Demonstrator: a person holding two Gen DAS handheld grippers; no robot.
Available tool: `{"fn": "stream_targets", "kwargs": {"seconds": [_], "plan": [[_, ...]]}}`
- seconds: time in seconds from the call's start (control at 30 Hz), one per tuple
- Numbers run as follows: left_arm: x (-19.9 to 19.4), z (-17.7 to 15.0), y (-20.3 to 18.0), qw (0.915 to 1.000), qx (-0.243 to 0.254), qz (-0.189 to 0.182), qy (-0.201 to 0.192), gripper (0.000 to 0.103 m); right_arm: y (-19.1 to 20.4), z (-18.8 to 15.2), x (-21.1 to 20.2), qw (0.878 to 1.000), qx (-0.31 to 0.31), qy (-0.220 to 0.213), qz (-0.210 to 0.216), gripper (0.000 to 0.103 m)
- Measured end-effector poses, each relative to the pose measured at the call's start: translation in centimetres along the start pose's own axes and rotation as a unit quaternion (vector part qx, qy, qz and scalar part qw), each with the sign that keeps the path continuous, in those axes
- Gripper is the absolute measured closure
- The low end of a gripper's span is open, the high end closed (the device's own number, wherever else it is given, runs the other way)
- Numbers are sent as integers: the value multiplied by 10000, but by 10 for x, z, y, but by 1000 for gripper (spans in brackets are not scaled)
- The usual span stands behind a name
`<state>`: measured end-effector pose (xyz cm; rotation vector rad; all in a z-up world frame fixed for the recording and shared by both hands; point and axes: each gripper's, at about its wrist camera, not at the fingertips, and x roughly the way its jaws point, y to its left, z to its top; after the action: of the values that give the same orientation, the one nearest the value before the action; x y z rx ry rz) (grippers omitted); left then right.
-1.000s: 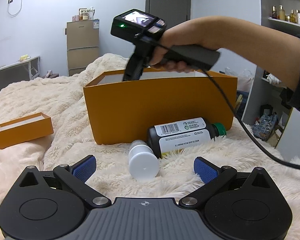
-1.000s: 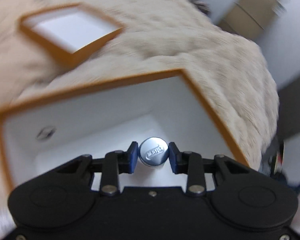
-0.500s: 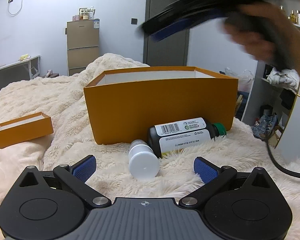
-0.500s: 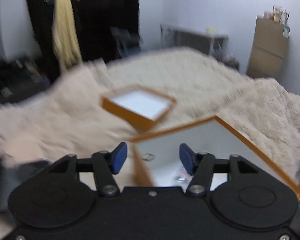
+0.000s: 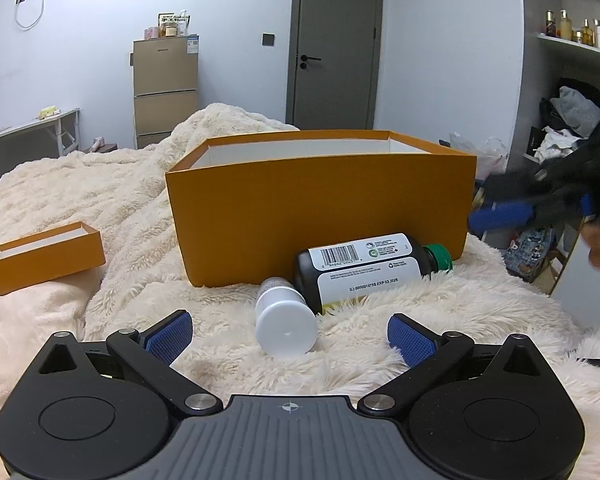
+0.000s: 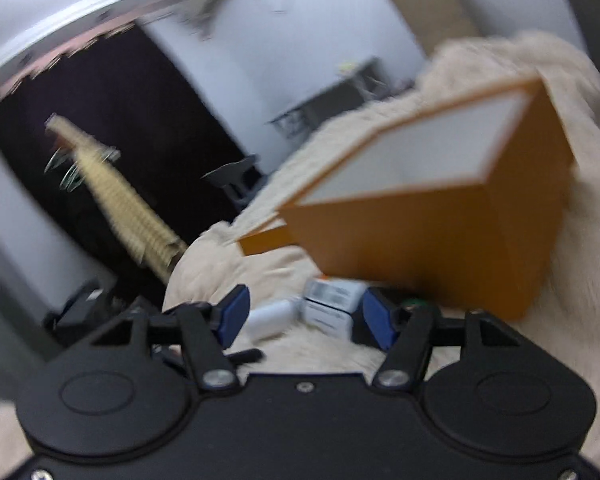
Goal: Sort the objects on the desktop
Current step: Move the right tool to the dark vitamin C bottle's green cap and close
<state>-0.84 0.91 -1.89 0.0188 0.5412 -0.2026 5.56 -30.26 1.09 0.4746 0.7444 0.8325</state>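
The left wrist view is evenly lit by soft, cool indoor light and is rendered sharply, apart from a motion-smeared right gripper (image 5: 540, 204) at the right edge. Straight lines are bowed by fisheye distortion. The right wrist view is blurred throughout; glare is seen at its upper left.

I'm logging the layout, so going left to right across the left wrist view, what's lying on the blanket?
Shallow orange lid → white bottle → dark bottle with green cap. The big orange box spans behind both bottles, so it's left out.
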Motion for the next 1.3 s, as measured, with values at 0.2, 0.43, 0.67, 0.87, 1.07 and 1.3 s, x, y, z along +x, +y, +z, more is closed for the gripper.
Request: {"fn": "stream_targets", "kwargs": {"seconds": [0.2, 0.43, 0.67, 0.87, 1.07, 1.3], "plan": [[0, 1, 0, 10000, -14, 3, -3, 0, -19, -27, 17, 9987, 470, 128, -167, 40], [0, 2, 0, 10000, -1, 9, 9, 0, -25, -41, 34, 9975, 564, 402, -137, 40], [1, 2, -1, 10000, 21, 0, 23, 0, -37, -43, 36, 9957, 872, 318, 23, 41], [1, 1, 0, 10000, 11, 2, 15, 0, -45, -44, 37, 9932, 1156, 148, 83, 41], [-1, 0, -1, 10000, 14, 6, 8, 0, -50, -45, 41, 9891, 1456, -35, 226, 41], [-3, -1, -3, 10000, 12, 3, 5, 0, -71, -53, 43, 9728, 2228, -358, 529, 43]]}}
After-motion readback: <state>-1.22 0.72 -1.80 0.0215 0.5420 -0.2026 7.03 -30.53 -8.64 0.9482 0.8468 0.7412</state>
